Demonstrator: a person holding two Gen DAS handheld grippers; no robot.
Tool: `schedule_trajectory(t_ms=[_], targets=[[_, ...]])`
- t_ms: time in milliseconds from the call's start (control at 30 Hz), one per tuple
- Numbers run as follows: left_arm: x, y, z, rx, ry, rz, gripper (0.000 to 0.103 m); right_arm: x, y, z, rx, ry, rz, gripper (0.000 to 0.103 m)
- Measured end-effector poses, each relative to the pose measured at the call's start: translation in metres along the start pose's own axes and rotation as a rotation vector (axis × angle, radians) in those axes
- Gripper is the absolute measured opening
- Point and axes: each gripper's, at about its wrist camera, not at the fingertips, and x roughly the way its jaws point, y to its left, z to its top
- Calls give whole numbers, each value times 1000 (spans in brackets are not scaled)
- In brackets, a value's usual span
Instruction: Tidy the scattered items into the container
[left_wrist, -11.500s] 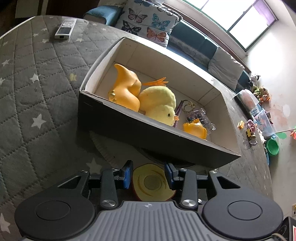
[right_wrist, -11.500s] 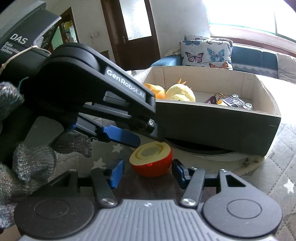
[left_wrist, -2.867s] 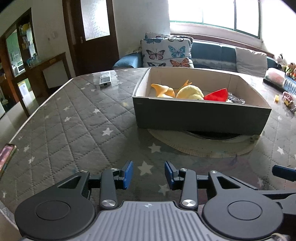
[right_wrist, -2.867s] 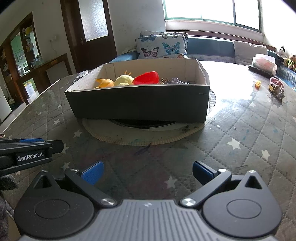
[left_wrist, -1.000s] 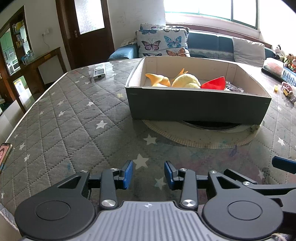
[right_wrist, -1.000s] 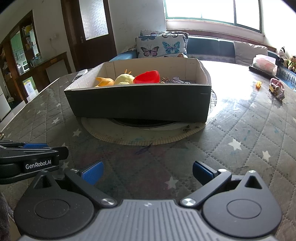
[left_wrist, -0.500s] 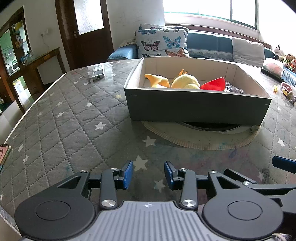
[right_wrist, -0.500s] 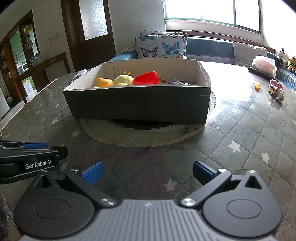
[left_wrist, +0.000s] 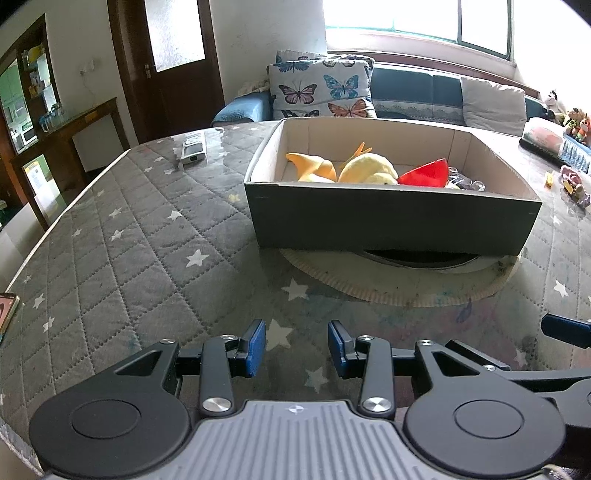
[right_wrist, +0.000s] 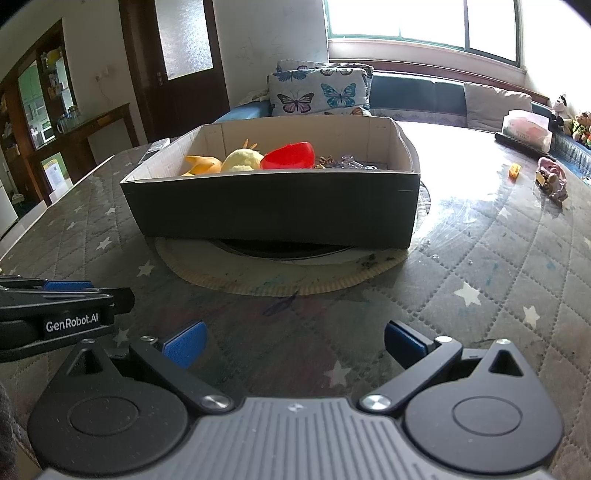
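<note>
1. Since the earliest frames the red half-fruit (left_wrist: 424, 174) has gone from the tabletop (left_wrist: 140, 251) into the box (left_wrist: 391, 221); both claws now sit back from it.
2. Left claw (left_wrist: 296, 347) narrowly parted and empty; right claw (right_wrist: 293, 343) wide, empty.
3. Risk: box perches on a raised round mat (right_wrist: 280, 273); a nudge could tip it. Small toys (right_wrist: 550, 177) far right remain out, a long reach.
4. Quilted star cloth under glossy cover; sofa (left_wrist: 413, 92), door (left_wrist: 166, 62) behind.
</note>
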Motion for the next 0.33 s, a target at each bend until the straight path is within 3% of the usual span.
schedule_trajectory(t_ms=[333], targets=[[-2,-1,1,8,-22,2,40,0,1,1,0,-2,1,103]])
